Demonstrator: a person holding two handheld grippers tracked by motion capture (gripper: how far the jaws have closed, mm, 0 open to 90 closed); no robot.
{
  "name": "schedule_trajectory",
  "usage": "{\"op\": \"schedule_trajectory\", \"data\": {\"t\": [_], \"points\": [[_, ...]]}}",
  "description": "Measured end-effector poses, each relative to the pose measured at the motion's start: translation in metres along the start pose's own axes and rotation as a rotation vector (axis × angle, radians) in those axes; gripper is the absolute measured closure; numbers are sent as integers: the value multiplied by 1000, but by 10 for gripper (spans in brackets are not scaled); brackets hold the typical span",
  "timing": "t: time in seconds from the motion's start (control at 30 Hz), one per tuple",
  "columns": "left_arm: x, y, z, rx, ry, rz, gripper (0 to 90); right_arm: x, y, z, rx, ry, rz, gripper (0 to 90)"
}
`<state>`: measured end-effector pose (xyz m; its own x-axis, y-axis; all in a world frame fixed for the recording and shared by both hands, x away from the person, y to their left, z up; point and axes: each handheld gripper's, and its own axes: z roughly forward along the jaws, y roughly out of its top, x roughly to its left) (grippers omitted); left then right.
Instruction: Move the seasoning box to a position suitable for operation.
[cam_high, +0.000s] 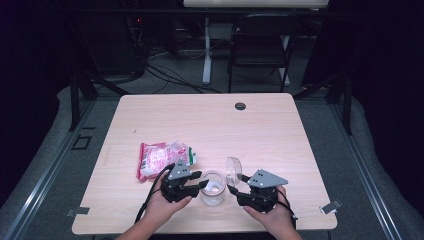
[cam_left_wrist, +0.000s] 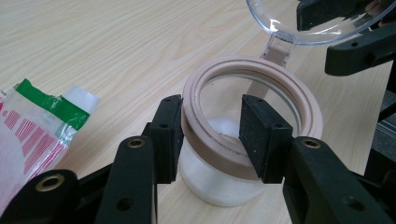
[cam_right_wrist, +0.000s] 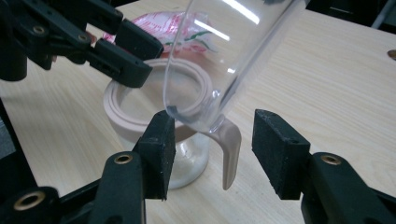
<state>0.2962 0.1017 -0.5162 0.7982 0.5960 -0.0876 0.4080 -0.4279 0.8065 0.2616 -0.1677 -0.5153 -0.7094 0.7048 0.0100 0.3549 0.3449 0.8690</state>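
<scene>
A small glass jar (cam_high: 212, 192) with a beige rim (cam_left_wrist: 252, 65) stands near the table's front edge, with something white at its bottom. Its clear lid (cam_high: 233, 169) is flipped up to the right and hangs on a beige strap (cam_right_wrist: 231, 149). My left gripper (cam_left_wrist: 212, 135) straddles the near-left rim, one pad outside and one over the opening, shut on it. My right gripper (cam_right_wrist: 212, 121) is open. The lid's lower edge (cam_right_wrist: 210, 56) and the strap sit between its jaws, close to the left pad and well apart from the right one.
A red, white and green plastic bag (cam_high: 162, 159) lies flat just left of the jar. The wooden table (cam_high: 210, 125) has a dark grommet (cam_high: 240, 106) at its far edge. A folding chair (cam_high: 262, 45) stands beyond the table.
</scene>
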Motion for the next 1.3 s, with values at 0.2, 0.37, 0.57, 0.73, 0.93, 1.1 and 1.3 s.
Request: {"op": "schedule_trajectory", "data": {"t": [0.2,0.37,0.57,0.73,0.93,1.1,1.3], "points": [[0,0,0,-2,2,-1,585,-7,-8,6,38,14,24,505],[-1,0,0,-9,13,4,572,-11,-14,13,72,18,35,548],[0,0,-2,-13,25,7,543,-13,-19,22,103,4,35,620],[2,-1,-7,-43,42,-5,535,-18,-20,26,103,3,68,673],[7,-3,-13,-62,60,-26,533,-23,-20,29,99,8,92,736],[10,-5,-17,-57,77,-27,534,-28,-18,32,90,12,116,781],[13,-8,-22,-60,97,-39,533,-35,-16,37,81,8,156,809]]}}
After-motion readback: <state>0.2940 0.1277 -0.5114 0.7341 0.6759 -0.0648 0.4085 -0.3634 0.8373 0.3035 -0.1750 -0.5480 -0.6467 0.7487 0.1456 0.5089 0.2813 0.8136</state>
